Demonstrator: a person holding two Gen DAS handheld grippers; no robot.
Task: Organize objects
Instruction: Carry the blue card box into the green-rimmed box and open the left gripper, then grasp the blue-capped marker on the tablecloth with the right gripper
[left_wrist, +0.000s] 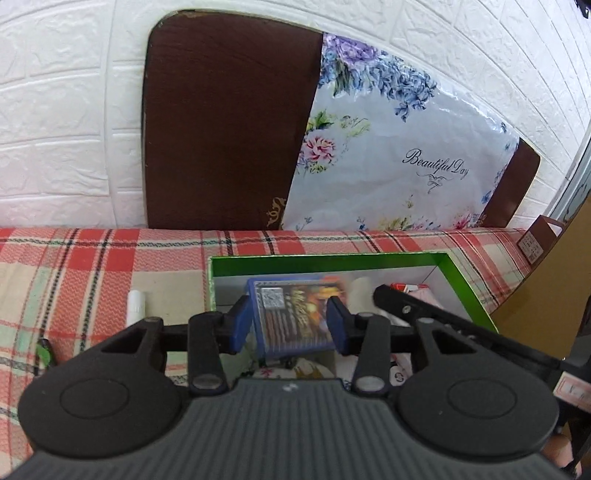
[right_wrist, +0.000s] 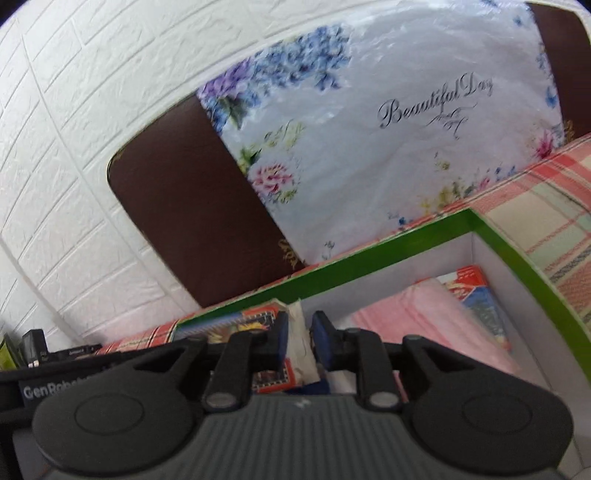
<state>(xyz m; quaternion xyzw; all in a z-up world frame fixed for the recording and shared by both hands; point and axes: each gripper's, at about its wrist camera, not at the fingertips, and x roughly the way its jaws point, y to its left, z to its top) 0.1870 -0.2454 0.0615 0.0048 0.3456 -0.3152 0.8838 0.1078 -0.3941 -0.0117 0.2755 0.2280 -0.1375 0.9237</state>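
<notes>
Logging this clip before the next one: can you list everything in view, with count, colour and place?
box: 1, green-rimmed, white inside, on plaid bedcover
blue card pack: 1, in left gripper, over box
white wrapped item: 1, between right gripper's fingers
pink packet: 1, inside box
white tube: 1, on bedcover left of box
floral bag: 1, against brown headboard
left gripper: 1, black, blue pads
right gripper: 1, black, blue pads

Left gripper (left_wrist: 290, 325) and right gripper (right_wrist: 299, 341): black linkage arms showing silver pivot pins, blue finger pads, ribbed grey housing at 6 o'clock.
</notes>
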